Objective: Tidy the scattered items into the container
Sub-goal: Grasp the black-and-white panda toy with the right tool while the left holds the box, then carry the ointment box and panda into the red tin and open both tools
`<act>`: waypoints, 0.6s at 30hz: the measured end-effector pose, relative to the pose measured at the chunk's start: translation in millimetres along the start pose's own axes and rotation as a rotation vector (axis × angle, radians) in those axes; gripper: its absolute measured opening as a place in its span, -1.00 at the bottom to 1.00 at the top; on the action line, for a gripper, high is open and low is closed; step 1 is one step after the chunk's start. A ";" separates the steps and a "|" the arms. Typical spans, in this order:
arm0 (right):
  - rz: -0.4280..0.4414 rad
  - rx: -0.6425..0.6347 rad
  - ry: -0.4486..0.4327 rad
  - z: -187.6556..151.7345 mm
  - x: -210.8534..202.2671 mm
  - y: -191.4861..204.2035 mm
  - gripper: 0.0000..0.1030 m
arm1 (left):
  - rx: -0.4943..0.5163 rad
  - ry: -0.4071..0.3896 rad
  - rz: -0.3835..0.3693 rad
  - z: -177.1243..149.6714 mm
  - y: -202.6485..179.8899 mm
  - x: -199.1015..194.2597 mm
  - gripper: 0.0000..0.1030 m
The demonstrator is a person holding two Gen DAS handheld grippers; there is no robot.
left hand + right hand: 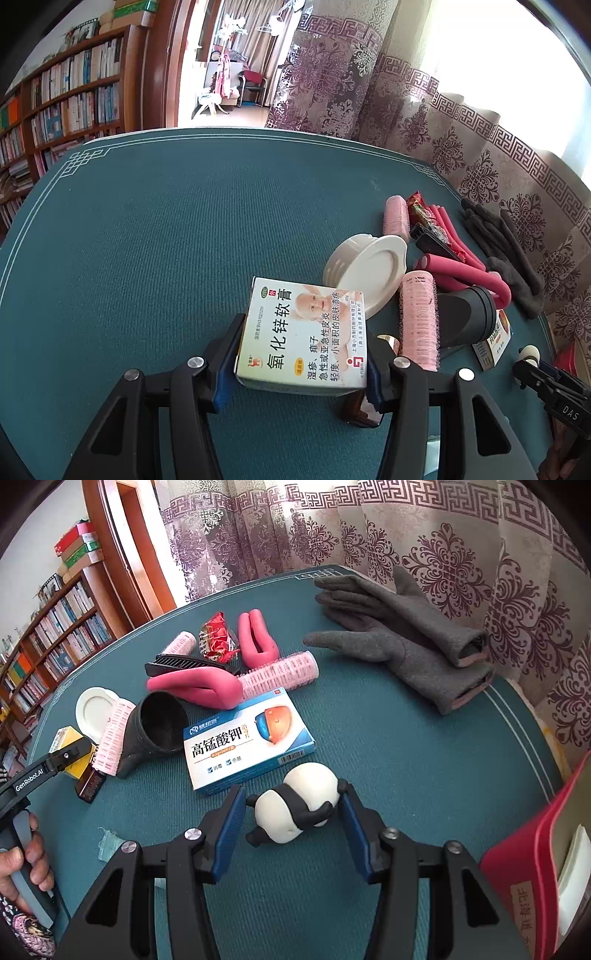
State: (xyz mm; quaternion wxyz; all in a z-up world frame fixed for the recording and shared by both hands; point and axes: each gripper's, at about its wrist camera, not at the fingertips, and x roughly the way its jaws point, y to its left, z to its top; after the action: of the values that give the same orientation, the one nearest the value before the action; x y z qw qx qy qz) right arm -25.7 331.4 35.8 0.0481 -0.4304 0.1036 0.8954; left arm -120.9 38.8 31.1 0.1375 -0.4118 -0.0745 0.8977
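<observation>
Between our right gripper's (291, 814) blue pads lies the panda figure (295, 810), on its side on the green table mat (388, 760). Its long axis runs across the gap, head toward the right pad, which touches an ear, while the left pad stands just clear of it, so we judge this grip not yet made. Our left gripper (301, 354) is clenched on the white ointment box (303, 336), held off the mat. We see the red container (517, 853) only at the right wrist view's lower right edge, nearer our right hand. The coming move likely turns on that: the panda goes right and back, while the box must cross the clutter.
</observation>
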 end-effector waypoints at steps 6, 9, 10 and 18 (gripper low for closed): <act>-0.001 0.008 -0.069 -4.6 -41.8 0.6 0.08 | -0.005 -0.044 -0.020 5.3 -2.9 -18.8 0.09; -0.013 0.010 -0.110 -7.5 -65.2 -0.8 0.08 | 0.002 -0.061 -0.033 6.9 -7.3 -27.1 0.09; -0.017 0.012 -0.120 -8.6 -72.4 -1.9 0.08 | 0.008 -0.066 -0.038 7.1 -9.8 -29.6 0.09; -0.066 0.082 -0.191 -27.3 -126.3 -33.1 0.08 | 0.059 -0.083 -0.070 3.9 -36.8 -47.1 0.09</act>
State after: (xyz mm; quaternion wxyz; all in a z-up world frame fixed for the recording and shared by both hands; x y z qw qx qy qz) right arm 79.8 357.8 113.0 0.1049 -0.3439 0.1208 0.9253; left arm -87.7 59.3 76.5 0.1779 -0.3671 -0.0681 0.9105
